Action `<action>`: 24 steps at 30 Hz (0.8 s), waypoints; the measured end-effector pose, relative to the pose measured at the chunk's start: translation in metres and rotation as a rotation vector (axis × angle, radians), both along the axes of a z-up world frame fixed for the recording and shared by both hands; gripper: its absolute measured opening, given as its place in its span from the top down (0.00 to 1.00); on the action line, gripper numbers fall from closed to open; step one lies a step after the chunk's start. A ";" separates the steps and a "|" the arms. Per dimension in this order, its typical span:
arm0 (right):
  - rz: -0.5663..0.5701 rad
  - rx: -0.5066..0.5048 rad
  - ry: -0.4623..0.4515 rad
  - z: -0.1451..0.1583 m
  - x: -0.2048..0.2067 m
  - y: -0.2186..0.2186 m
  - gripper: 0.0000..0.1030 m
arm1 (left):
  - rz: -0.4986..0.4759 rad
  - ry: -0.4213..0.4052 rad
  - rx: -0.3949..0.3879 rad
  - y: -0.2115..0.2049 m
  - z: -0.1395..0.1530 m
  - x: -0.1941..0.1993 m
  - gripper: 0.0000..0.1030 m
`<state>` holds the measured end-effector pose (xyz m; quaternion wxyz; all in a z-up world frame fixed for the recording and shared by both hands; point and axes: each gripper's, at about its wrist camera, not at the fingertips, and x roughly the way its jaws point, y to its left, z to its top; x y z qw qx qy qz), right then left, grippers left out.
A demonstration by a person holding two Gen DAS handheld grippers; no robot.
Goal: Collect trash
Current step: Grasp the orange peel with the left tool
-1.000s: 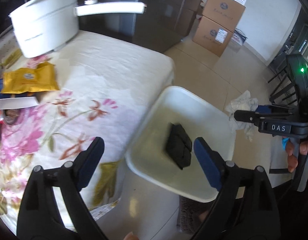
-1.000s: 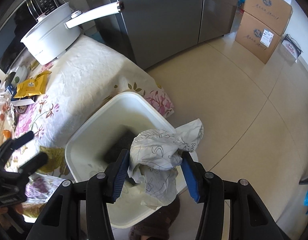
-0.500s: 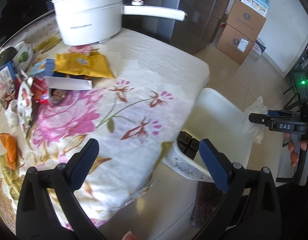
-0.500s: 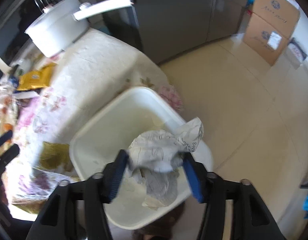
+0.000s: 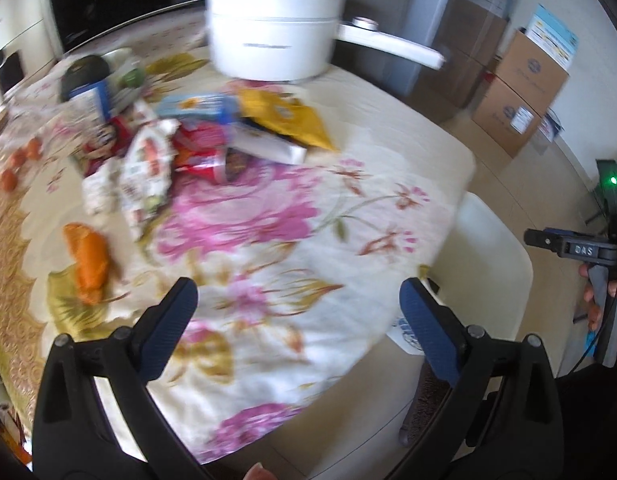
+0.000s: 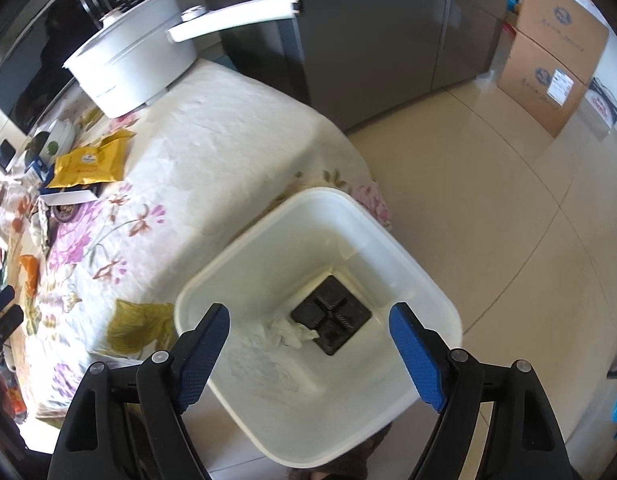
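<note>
The right tool [image 6: 308, 344] hangs over the white bin [image 6: 428, 280], its jaws opening and empty; crumpled paper [image 6: 292, 330] lies inside beside a black tray [image 6: 330, 314]; the left tool [image 5: 296, 316], spread wide and empty, hovers above the flowered desk [image 5: 268, 220], wrappers [image 5: 148, 160] heaped beyond.

Bare floral tablecloth [image 5: 268, 264] under the left gripper [image 5: 296, 312], jaws wide, nothing between them: free run toward the far clutter. Wrapper heap [image 5: 156, 160] crowds the far left; orange scrap [image 5: 88, 260] lies apart, nearer. White pot [image 5: 272, 32] and its long handle block the back edge. White bin [image 6: 408, 256] stands against the table corner, mouth unobstructed; the right gripper [image 6: 308, 344] hangs over it, jaws opening, empty. Tiled floor [image 6: 508, 200] beyond is open.
</note>
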<state>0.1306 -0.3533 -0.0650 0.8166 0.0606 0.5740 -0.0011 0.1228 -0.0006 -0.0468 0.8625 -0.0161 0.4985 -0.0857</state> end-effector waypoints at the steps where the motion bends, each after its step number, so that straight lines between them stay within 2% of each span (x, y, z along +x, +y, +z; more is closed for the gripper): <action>1: 0.011 0.004 -0.003 0.002 0.003 0.007 0.19 | 0.019 0.002 -0.001 0.009 0.001 0.000 0.02; 11: 0.122 0.015 -0.032 0.013 0.033 0.074 0.18 | 0.272 0.037 -0.036 0.118 0.001 0.014 0.02; 15: 0.166 -0.001 -0.031 0.013 0.043 0.098 0.18 | 0.349 0.084 -0.061 0.153 -0.014 0.021 0.02; 19: 0.187 -0.014 -0.027 0.010 0.053 0.114 0.18 | 0.412 0.150 -0.124 0.176 -0.038 0.027 0.03; 20: 0.190 -0.015 -0.024 0.009 0.055 0.117 0.18 | 0.430 0.163 -0.142 0.181 -0.045 0.029 0.05; 23: 0.196 -0.020 -0.019 0.007 0.061 0.124 0.18 | 0.452 0.181 -0.205 0.189 -0.056 0.034 0.25; 24: 0.197 -0.022 -0.017 0.006 0.062 0.127 0.18 | 0.456 0.188 -0.213 0.190 -0.059 0.035 0.25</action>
